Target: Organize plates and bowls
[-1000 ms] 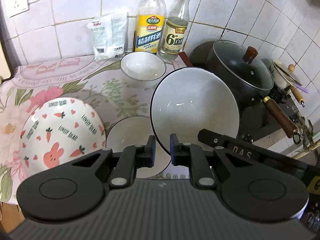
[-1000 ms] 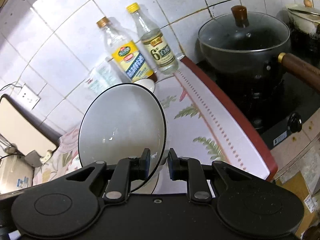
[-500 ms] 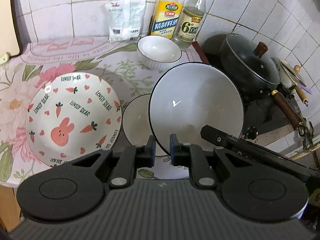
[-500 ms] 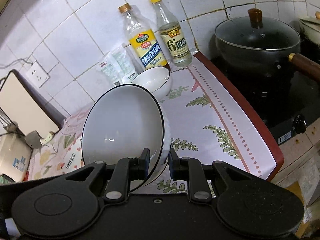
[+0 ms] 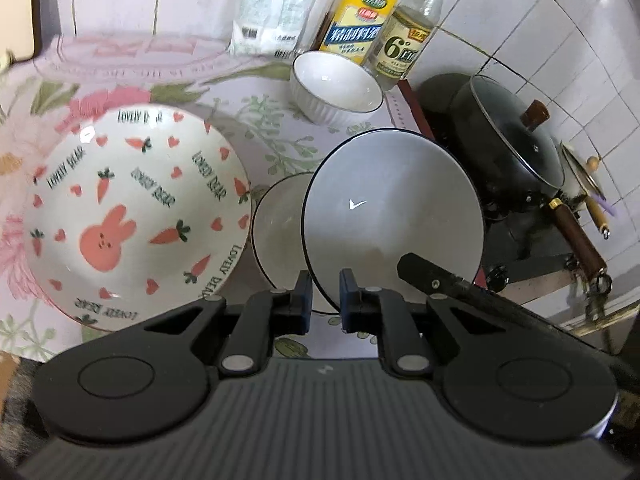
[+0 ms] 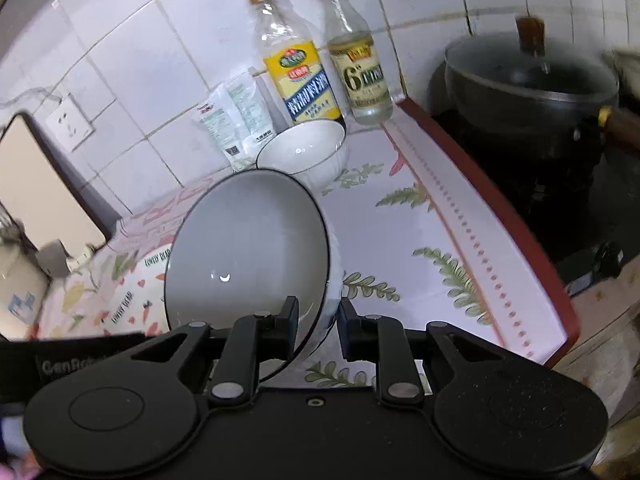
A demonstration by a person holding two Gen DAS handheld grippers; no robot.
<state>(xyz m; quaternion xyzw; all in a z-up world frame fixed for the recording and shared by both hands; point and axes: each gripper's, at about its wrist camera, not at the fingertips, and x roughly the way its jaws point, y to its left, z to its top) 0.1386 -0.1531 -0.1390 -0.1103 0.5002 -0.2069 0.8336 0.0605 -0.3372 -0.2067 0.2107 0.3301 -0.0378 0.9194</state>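
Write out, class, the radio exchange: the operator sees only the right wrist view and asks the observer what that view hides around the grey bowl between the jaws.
Operator: What is behind the grey bowl?
Observer: A white dish with a dark rim sits on the cloth, partly hidden by that bowl.
Operator: I see only a sliver of the patterned bowl. What is in it?
Observer: Nothing. It is empty, with a pink rabbit painted inside.
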